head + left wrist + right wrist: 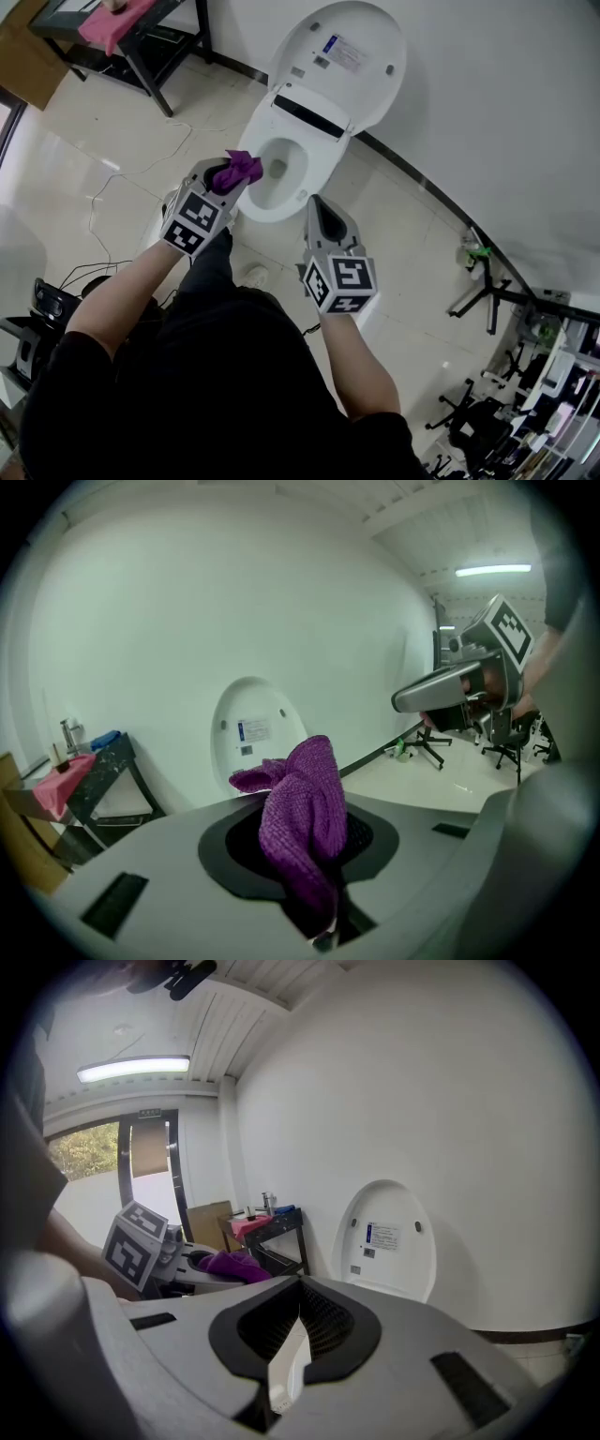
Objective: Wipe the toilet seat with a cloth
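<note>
Cloth (242,169): purple, knitted; judged soft, light, limp. Bunched, pinched mid-fold by left gripper (228,178) near toilet seat (305,167) left edge. Right gripper (317,204): jaws together, empty.

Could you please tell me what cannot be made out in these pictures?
- Head view: the purple cloth and left claw hide the near-left rim of the toilet seat, so contact is unclear.
- All views: lid label print is too small.
- Head view: the top edge cuts off the black table.

The cloth (240,169) is sitting in the left gripper (231,181) at nine o'clock of the toilet seat (303,161); the right gripper (317,202) is hovering at five o'clock.
</note>
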### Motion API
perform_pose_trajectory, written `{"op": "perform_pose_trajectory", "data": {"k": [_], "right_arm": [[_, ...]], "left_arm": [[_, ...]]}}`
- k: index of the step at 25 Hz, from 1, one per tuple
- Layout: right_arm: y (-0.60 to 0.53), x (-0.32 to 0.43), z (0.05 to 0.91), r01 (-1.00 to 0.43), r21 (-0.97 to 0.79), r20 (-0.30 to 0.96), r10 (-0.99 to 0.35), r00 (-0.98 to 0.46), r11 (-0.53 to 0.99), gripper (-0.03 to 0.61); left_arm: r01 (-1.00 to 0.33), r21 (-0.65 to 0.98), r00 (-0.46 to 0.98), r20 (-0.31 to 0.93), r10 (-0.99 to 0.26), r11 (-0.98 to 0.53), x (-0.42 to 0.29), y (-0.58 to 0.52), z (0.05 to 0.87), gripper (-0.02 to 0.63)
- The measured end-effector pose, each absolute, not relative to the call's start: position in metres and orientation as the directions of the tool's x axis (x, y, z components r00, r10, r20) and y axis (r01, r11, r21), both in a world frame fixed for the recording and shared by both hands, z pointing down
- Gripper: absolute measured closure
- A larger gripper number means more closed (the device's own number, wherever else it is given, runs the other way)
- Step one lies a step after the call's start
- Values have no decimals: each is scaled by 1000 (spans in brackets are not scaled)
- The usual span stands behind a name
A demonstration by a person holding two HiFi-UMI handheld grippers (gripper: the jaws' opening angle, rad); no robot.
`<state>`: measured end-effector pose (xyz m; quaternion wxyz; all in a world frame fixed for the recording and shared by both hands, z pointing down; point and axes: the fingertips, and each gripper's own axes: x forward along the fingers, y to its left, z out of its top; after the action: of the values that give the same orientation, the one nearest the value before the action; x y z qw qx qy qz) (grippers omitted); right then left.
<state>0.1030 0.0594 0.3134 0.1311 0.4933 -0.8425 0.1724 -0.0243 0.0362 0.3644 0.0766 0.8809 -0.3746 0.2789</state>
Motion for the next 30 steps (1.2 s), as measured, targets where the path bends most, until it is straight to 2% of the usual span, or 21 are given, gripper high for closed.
{"op": "perform_pose_trajectory", "data": {"k": [8, 17, 30], "right_arm": [[-33, 96, 381, -912, -179, 458, -789, -409, 369, 563], [-134, 91, 494, -947, -210, 541, -777, -320, 244, 561], [-188, 97, 627, -951, -288, 604, -748, -275, 118, 561]], "left_arm": [[-672, 6, 555, 666, -498, -740, -20, -69, 468, 514], [-634, 72, 522, 774, -357, -770, -18, -190, 608, 514], [-645, 66, 411, 870, -273, -761, 1, -257, 810, 514]]}}
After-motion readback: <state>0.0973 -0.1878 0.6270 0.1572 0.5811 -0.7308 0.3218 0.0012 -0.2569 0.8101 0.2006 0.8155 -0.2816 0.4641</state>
